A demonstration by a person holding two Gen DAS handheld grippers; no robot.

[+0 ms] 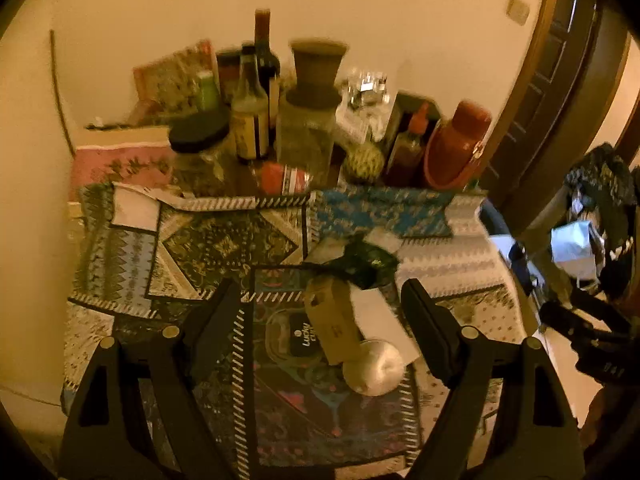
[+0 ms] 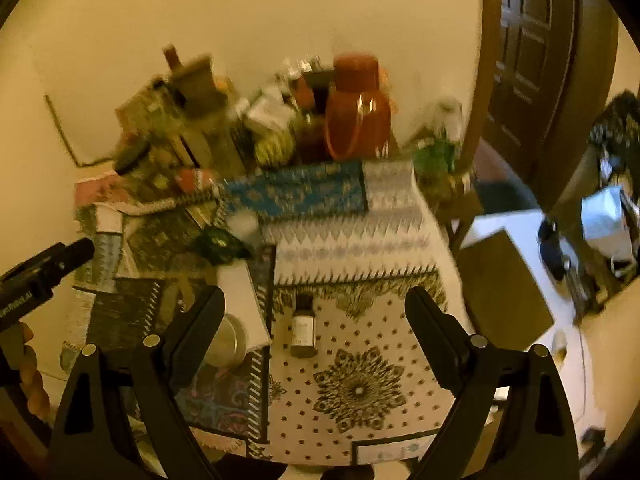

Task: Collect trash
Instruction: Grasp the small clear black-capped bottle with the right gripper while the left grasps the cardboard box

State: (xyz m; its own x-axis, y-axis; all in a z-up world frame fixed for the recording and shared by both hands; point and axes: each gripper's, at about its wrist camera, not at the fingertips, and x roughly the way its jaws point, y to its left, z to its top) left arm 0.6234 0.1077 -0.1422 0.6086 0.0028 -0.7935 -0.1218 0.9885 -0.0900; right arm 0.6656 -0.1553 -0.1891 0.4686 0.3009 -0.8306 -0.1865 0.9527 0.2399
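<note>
1. Left hand-held gripper (image 1: 320, 312): jaws stand wide, nothing between the pads. You hold it tilted down over the bench (image 1: 280, 224), above the near edge.

2. Right hand-held gripper (image 2: 316, 316): jaws likewise wide and empty, tilted down over the pale dotted part of the cloth.

3. Carton (image 1: 334, 320): small brown box, lying flat directly ahead of your left gripper, framed between its fingers. Long axis runs roughly away from you, slightly slanted, so the jaws already straddle its narrow width.

4. Lid (image 1: 373, 367): round, silvery, touching the carton's near end, just inside your left gripper's right finger. In the right wrist view it is half hidden behind that gripper's left finger.

5. Wrapper (image 1: 360, 262): dark green, crumpled, just beyond the carton's far end.

6. Paper (image 1: 380, 316): white sheet beside and partly under the carton.

7. Vial (image 2: 303, 330): small brown bottle lying on the dotted cloth, centred ahead of your right gripper, long axis pointing away from you. The right hand is plainly nearer to it; the left is nearer to the carton.

8. Bottles (image 1: 256, 92): blurred cluster with jars at the bench's far side against the wall; probably not trash.
</note>
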